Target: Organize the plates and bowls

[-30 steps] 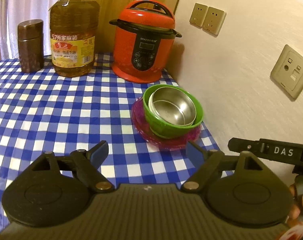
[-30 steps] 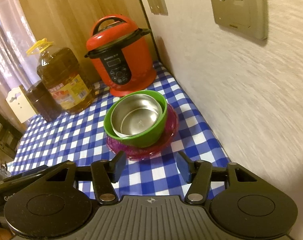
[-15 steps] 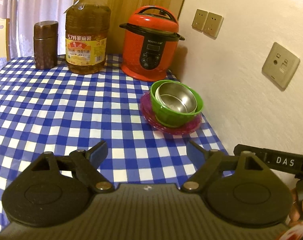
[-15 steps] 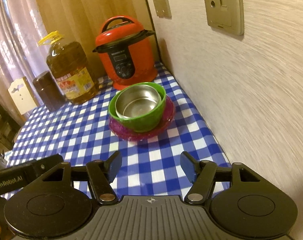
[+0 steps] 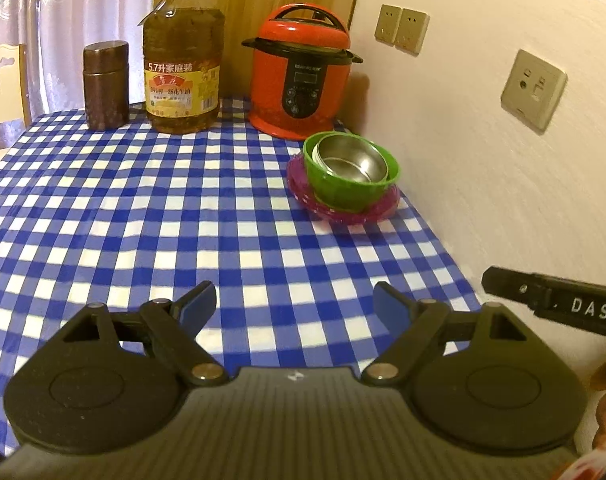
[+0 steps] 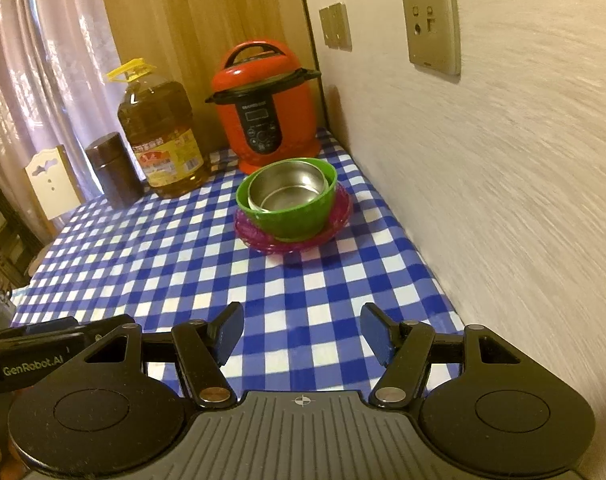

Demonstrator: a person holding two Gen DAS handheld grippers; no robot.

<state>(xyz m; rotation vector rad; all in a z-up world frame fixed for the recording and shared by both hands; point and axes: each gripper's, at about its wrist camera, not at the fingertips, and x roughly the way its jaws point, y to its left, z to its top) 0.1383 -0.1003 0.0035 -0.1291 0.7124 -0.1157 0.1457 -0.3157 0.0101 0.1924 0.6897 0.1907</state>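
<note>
Checked tablecloth (image 5: 143, 220), chair (image 6: 51, 188) clearer right view

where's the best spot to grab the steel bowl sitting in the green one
Probably the steel bowl's rim on its raised near-left side, one finger inside and one outside, coming from above. It sits tilted in the green bowl, which hides its walls, so only the thin lip is exposed. Both the left gripper and right gripper are open and empty.
</note>
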